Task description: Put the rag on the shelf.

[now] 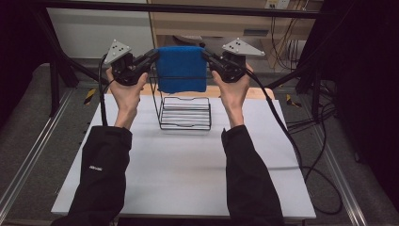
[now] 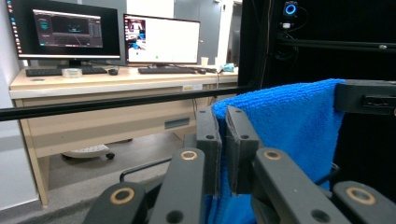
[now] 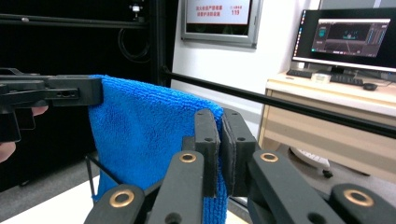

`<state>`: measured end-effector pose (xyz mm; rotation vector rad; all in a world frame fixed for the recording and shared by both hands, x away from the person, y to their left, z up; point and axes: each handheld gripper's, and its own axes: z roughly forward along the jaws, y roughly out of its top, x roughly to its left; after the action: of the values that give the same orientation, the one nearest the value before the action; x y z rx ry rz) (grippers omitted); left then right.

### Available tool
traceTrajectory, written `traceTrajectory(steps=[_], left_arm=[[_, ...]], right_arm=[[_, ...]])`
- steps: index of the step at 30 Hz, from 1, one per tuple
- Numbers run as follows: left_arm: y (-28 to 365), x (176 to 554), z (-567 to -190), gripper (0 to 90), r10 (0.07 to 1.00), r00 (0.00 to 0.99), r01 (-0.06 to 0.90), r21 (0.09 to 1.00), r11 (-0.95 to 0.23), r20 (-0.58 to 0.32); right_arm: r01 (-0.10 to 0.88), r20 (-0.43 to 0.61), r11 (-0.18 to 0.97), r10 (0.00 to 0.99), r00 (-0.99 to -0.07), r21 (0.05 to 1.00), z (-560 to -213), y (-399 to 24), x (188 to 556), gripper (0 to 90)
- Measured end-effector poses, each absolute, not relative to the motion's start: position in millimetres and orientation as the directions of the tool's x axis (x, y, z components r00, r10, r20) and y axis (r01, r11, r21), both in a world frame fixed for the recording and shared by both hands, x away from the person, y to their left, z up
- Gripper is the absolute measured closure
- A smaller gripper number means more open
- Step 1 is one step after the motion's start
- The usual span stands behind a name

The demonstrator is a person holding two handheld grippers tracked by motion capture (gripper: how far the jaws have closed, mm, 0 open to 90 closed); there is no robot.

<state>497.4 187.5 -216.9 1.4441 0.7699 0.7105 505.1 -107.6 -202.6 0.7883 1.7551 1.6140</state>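
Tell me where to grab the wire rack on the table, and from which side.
Grip the wire rack by its tall looped handle at the back, coming down from above. That loop stands upright and thin enough for jaws to close around. The blue towel hangs right above it, so both tongs would likely need to free it first.

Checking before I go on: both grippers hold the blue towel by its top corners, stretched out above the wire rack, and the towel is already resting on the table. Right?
Not quite. The blue towel is not on the table; it hangs in the air above the wire rack, as the high view shows. The left gripper and right gripper do hold its top corners.
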Motion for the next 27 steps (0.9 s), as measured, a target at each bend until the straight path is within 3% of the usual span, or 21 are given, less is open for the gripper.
traceTrajectory(steps=[27], left_arm=[[187,482,-230,84.6,0.796,0.605,0.067,0.996,-0.064,0.01]], right_arm=[[0.083,-0.047,0.138,0.74,-0.671,0.987,-214,-116,485,86.1]])
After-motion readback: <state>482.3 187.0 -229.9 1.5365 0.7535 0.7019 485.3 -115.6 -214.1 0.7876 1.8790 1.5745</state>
